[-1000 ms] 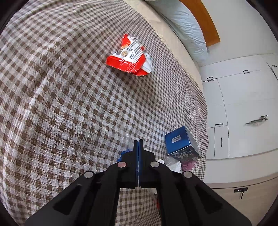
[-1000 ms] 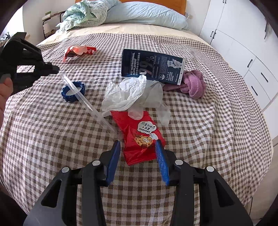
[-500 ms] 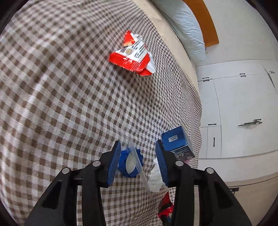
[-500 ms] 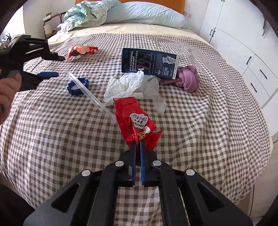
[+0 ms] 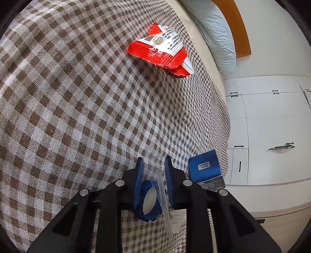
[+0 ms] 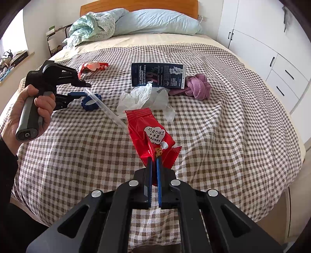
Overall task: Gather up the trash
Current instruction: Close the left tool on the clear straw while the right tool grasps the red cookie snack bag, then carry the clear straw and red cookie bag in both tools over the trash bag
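Right tool (image 6: 153, 165) pinches red wrapper (image 6: 149, 134); left tool (image 5: 153, 167) closing around clear sleeve (image 5: 161, 186) (untouched).

Glossy red foil wrapper (image 6: 149, 134) on matt woven checked cloth (image 6: 233, 136).

A home bedroom — a bed (image 6: 213, 126) under a brown-checked cover (image 6: 77, 155), a pale blue pillow (image 6: 155, 21) against its wooden headboard (image 6: 136, 4) at the far edge, and white wardrobe doors (image 6: 252, 48) along the right side.
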Available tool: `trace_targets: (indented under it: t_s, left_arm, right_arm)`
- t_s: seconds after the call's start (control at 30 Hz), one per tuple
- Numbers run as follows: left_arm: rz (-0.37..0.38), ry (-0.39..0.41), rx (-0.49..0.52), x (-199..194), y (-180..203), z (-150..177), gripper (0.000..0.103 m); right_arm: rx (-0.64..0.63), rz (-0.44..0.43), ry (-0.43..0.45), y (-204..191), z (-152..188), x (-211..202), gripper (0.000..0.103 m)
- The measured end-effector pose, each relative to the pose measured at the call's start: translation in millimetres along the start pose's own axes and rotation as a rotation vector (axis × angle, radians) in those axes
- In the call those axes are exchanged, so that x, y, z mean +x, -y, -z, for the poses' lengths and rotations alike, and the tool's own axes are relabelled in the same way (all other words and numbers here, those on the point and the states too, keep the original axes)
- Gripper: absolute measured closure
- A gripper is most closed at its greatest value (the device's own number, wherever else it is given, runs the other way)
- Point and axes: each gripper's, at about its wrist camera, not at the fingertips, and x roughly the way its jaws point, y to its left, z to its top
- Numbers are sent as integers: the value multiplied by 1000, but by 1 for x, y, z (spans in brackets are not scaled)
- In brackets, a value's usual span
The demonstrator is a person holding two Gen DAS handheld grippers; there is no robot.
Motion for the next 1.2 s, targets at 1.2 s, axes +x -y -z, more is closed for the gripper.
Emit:
trace_targets:
  t_s: [1.2]
  left_arm:
    - [21, -136, 1135, -45, 220, 461, 101]
  right_arm:
    - [382, 58, -168, 210, 246, -117, 99]
